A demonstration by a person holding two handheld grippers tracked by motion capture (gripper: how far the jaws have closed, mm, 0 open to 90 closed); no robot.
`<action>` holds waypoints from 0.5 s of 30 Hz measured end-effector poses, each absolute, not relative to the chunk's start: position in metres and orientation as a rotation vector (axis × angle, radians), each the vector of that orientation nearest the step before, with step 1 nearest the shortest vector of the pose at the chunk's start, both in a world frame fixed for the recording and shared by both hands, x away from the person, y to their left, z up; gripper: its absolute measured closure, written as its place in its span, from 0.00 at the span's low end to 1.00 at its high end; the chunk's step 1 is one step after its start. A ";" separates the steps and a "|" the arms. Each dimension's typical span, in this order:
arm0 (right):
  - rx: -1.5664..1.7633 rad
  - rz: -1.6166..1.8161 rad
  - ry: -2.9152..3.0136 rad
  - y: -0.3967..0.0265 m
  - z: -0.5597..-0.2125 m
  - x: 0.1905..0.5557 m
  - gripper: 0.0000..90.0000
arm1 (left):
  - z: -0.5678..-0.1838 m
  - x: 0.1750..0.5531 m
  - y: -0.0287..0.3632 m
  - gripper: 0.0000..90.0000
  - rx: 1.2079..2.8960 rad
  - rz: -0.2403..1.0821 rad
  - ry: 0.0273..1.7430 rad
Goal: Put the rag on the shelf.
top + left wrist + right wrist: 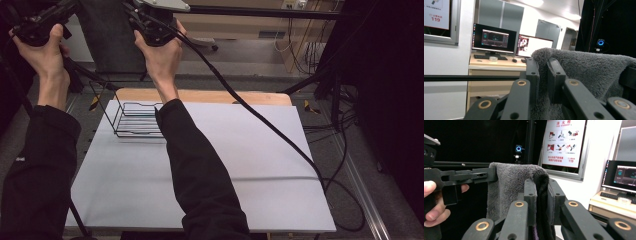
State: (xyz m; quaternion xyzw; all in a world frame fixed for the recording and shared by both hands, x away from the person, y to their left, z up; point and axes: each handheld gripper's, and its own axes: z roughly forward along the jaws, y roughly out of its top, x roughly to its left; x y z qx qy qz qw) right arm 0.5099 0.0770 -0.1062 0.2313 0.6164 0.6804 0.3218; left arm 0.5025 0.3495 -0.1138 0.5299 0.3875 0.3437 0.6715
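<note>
Grey towel (584, 72), white table (240, 165), office monitors (494, 38)

- The towel (584, 72) was plain dark grey, fluffy.
- The wire rack (135, 120), upper left, was black.
- The table (240, 165) was pale grey-white.
- The sleeves (200, 175) were black.

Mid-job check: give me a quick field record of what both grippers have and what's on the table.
left gripper: shut on grey towel, raised above the table's far left
right gripper: shut on the same towel's other edge
towel: held up between both grippers, hanging down
table: white sheet on top
wire rack: black, at the table's far left, nothing visible in it
towel to rack: apart, towel above
</note>
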 end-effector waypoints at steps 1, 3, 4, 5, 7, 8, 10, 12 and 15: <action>0.613 1.791 1.619 0.077 -0.108 0.511 0.90 | -0.115 0.503 0.349 0.90 1.201 0.777 0.876; 0.621 1.783 1.625 0.078 -0.111 0.513 0.90 | -0.118 0.506 0.350 0.89 1.210 0.781 0.881; 0.621 1.773 1.633 0.079 -0.114 0.514 0.90 | -0.120 0.507 0.350 0.90 1.214 0.779 0.884; 0.621 1.773 1.633 0.079 -0.114 0.514 0.90 | -0.121 0.510 0.351 0.90 1.217 0.773 0.891; 0.620 1.770 1.637 0.081 -0.116 0.515 0.90 | -0.123 0.512 0.352 0.90 1.222 0.769 0.896; 0.617 1.765 1.639 0.082 -0.117 0.516 0.90 | -0.124 0.513 0.352 0.90 1.220 0.770 0.893; 0.620 1.760 1.645 0.082 -0.119 0.517 0.90 | -0.126 0.515 0.353 0.90 1.226 0.768 0.891; 0.633 1.767 1.647 0.080 -0.122 0.520 0.90 | -0.130 0.516 0.353 0.89 1.239 0.768 0.890; 0.661 1.780 1.658 0.078 -0.130 0.524 0.90 | -0.135 0.517 0.352 0.90 1.262 0.777 0.899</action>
